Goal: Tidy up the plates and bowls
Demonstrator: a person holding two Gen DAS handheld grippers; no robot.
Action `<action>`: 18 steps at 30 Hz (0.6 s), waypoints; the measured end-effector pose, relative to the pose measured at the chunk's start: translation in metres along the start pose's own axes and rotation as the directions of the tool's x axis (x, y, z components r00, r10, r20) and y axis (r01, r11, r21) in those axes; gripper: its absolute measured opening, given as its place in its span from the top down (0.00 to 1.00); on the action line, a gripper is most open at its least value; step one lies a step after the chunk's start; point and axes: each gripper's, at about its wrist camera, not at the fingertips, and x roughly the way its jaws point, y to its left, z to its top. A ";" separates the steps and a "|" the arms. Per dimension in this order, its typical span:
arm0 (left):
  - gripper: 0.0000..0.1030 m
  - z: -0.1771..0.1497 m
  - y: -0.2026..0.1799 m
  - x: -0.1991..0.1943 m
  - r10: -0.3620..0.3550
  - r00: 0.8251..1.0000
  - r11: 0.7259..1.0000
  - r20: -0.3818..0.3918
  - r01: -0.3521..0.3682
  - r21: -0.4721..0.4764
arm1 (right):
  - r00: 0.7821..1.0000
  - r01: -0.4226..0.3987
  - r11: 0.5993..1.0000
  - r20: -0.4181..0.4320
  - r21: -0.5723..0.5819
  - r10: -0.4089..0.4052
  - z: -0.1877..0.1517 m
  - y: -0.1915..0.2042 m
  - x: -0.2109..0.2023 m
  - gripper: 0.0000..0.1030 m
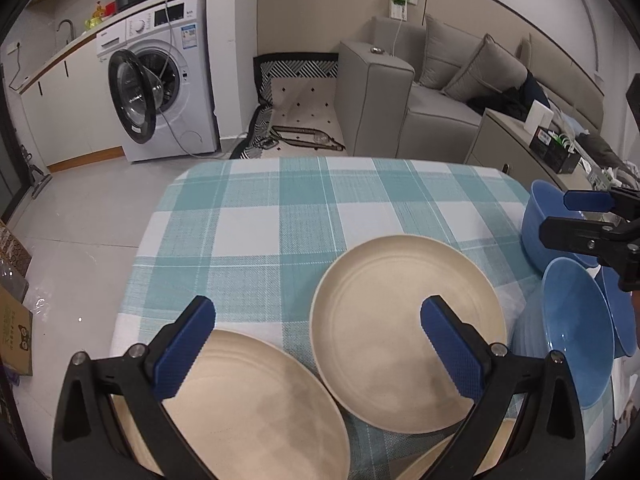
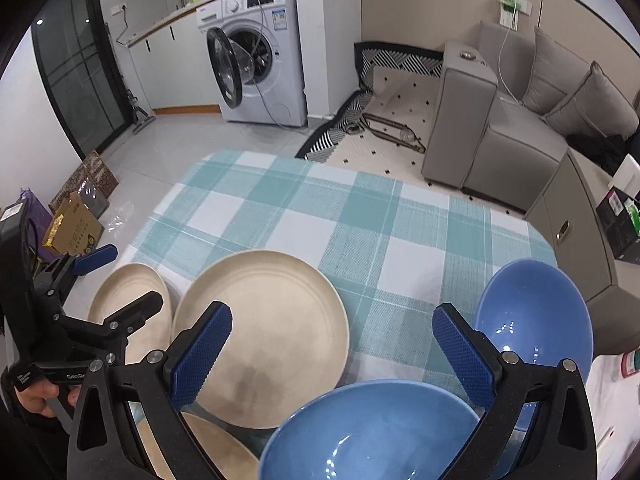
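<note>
We see a surface [image 1: 280, 208] under a teal-and-white checked cloth, in a room with a washing machine [image 1: 160, 80], its door open, and a grey sofa [image 1: 400, 96]. Its labels are too small to read. Cream plates [image 1: 400, 328] lie beside blue bowls [image 2: 532, 320] at the near edge. Our left hand-held gripper [image 1: 316, 348] and right hand-held gripper [image 2: 332, 354] both hover wide, empty. Only the right view shows a hand [image 2: 36, 394] and cardboard boxes [image 2: 76, 224] on the floor.

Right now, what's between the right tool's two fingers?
In the right wrist view, the right tool is open, with checked tablecloth and the rim of the near blue bowl between its fingers.
</note>
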 end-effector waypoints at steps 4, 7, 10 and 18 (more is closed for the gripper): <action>0.00 0.000 -0.003 0.013 -0.002 0.998 1.000 -0.056 0.002 -0.004 | 0.998 0.007 1.000 -0.055 -0.006 -0.007 -0.001 -0.004 0.021 0.01; 0.00 0.000 -0.004 0.020 -0.010 0.997 1.000 -0.077 0.010 -0.007 | 0.995 0.009 1.000 -0.096 -0.028 -0.012 -0.002 -0.003 0.036 0.04; 0.00 0.000 -0.006 0.027 0.003 0.995 1.000 -0.095 -0.002 0.008 | 0.990 -0.001 0.999 -0.139 -0.041 -0.005 -0.004 -0.001 0.051 0.13; 0.06 -0.004 -0.007 0.048 0.015 0.989 1.000 -0.148 -0.011 0.028 | 0.970 -0.027 0.997 -0.241 -0.066 0.010 -0.011 0.001 0.083 0.24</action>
